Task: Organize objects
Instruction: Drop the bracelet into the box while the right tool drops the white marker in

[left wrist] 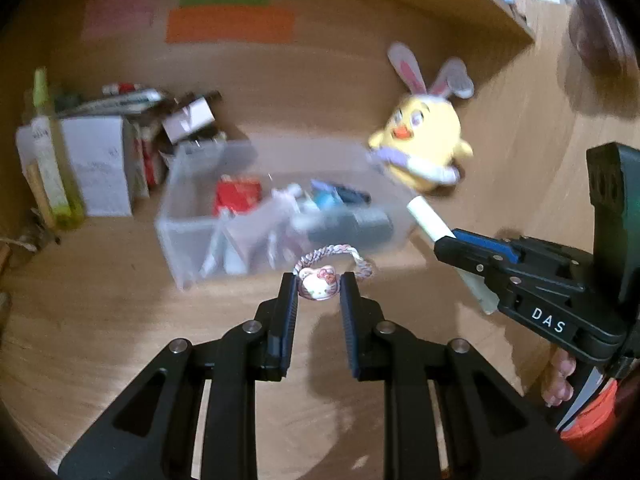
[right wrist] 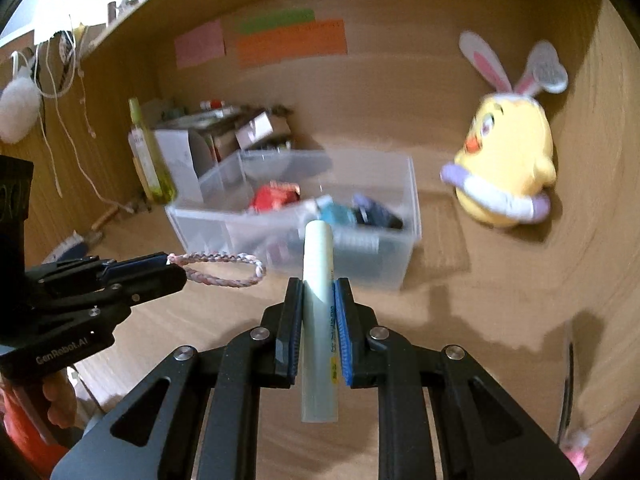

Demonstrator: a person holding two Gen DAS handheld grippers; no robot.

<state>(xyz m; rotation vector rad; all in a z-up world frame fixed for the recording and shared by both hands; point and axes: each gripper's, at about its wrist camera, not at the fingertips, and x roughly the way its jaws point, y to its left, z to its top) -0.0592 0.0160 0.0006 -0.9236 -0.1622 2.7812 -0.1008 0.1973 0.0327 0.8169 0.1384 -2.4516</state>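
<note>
A pale green tube [right wrist: 318, 312] is clamped between the narrowed jaws of the right gripper [right wrist: 318, 292], its long axis lying along the fingers and its tip pointed at the clear plastic bin [right wrist: 404, 256]. A braided hair tie [left wrist: 320, 284] with a cat charm is pinched at the fingertips of the left gripper [left wrist: 319, 290], its loop extending forward just short of the bin, above the wooden desk [left wrist: 120, 320].

Yellow plush chick [right wrist: 508, 160], pale green tube [right wrist: 319, 280], pink-white braided hair tie [left wrist: 332, 258].

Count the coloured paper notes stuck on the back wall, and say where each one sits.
3. The pink note is leftmost; the green note sits right of it, higher up; the orange note lies directly below the green. Blur could hide others.
</note>
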